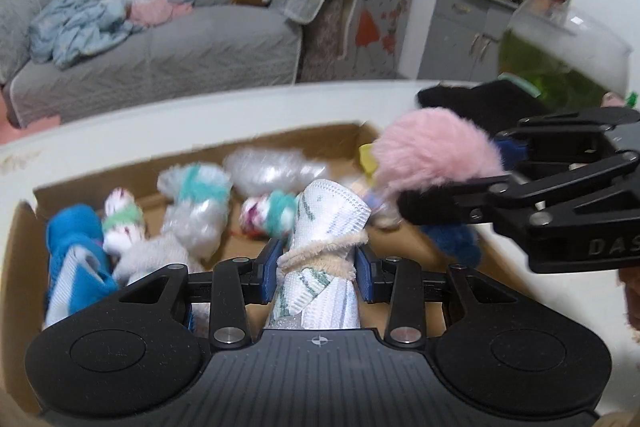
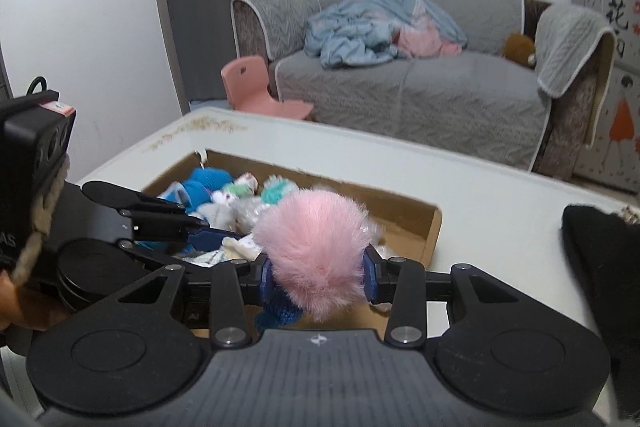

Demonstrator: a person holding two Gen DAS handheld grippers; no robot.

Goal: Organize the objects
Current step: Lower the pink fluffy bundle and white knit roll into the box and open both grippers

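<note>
Over the cardboard box [image 2: 434,227] on the tabletop [image 2: 500,195], the left gripper [image 1: 318,263] pinches a rolled white sock [image 1: 332,219]; the right gripper [image 2: 318,277] pinches a pink fluffy item [image 2: 316,243].

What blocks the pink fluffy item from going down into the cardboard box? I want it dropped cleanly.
Nothing solid. The right gripper holds the pink fluffy item above the open box. The left gripper, holding a white rolled cloth, hangs close beside it over the same box, already full of soft toys.
</note>
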